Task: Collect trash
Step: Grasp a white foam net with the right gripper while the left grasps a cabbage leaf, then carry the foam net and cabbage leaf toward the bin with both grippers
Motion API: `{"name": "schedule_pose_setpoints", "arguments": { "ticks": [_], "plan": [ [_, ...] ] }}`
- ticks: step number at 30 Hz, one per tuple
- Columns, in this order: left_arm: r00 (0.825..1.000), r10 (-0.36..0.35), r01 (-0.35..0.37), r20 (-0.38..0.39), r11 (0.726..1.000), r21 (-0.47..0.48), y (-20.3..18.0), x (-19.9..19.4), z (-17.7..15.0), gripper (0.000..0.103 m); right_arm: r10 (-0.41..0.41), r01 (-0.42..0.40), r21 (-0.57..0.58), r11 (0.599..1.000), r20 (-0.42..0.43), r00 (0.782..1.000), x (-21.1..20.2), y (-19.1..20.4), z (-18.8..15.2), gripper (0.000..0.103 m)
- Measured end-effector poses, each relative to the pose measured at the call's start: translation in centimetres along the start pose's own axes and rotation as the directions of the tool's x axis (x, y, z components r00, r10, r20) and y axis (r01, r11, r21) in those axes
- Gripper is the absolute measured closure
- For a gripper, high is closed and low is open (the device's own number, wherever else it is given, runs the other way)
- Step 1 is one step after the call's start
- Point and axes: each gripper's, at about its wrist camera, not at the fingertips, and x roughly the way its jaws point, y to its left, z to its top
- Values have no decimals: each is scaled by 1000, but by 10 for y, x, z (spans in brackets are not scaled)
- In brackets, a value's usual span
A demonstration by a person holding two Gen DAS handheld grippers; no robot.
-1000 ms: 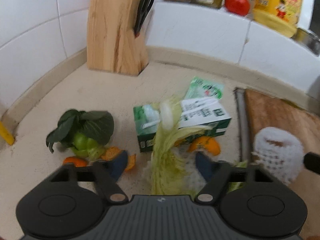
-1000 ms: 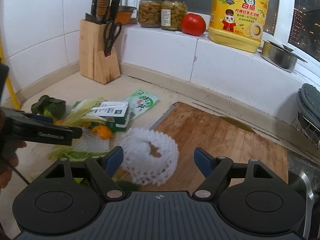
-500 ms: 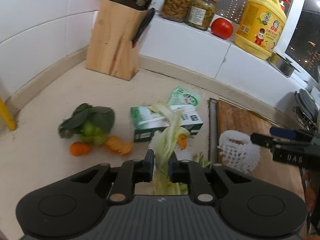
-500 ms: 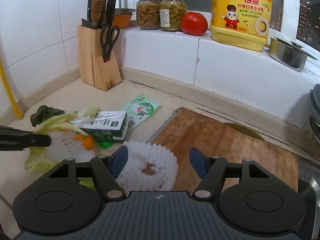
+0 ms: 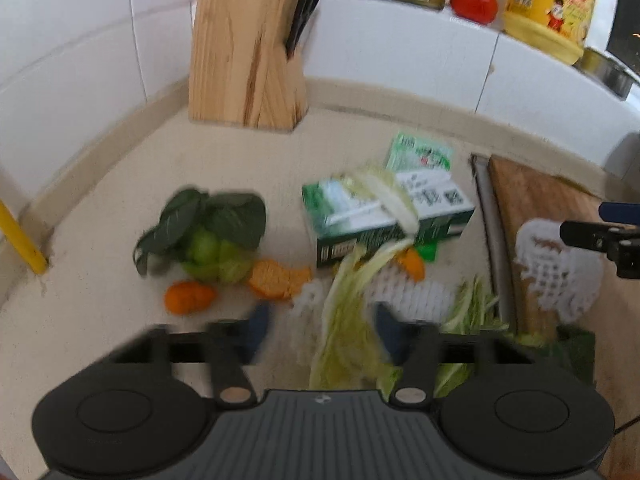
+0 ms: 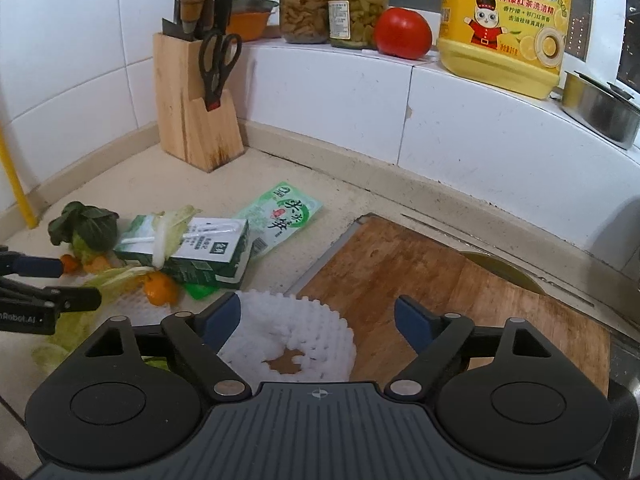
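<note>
The left gripper (image 5: 320,330) hangs with its jaws spread wide over the trash pile on the counter (image 5: 120,320), a pale cabbage leaf (image 5: 348,320) lying loose between the fingers, not pinched. That leaf trails from the green carton (image 5: 384,216), with orange peel (image 5: 276,278) and a leafy green (image 5: 208,232) further left and a green packet (image 6: 278,216) beyond. On the right, the right gripper (image 6: 318,320) is also spread wide, straddling the white foam net (image 6: 292,344) at the near-left edge of the cutting board (image 6: 460,280) without touching it.
</note>
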Motion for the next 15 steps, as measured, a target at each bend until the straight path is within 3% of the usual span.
{"name": "schedule_pose_setpoints", "arguments": {
  "ticks": [2, 8, 9, 11, 15],
  "plan": [
    [999, -35, 35, -9, 999, -40, 6, -3, -3, 95, 1, 0, 7, 1000, -13, 1000, 5, -3, -1, 12],
    [997, -76, 76, 8, 996, -56, 15, -27, -9, 99, 33, -31, 38, 999, -60, 998, 21, -8, -7, 16],
    [996, -85, 86, 11, 994, -63, 17, -33, -10, 99, 34, -31, 46, 998, -73, 997, 25, -9, -9, 21],
    [995, -94, 95, 21, 992, -78, 22, -44, -14, 99, 67, -58, 83, 995, -109, 992, 29, -13, -11, 49],
    [992, -114, 120, 49, 986, -118, 33, -66, -22, 99, 111, -97, 116, 988, -120, 987, 24, -16, -14, 65]
  ]
}}
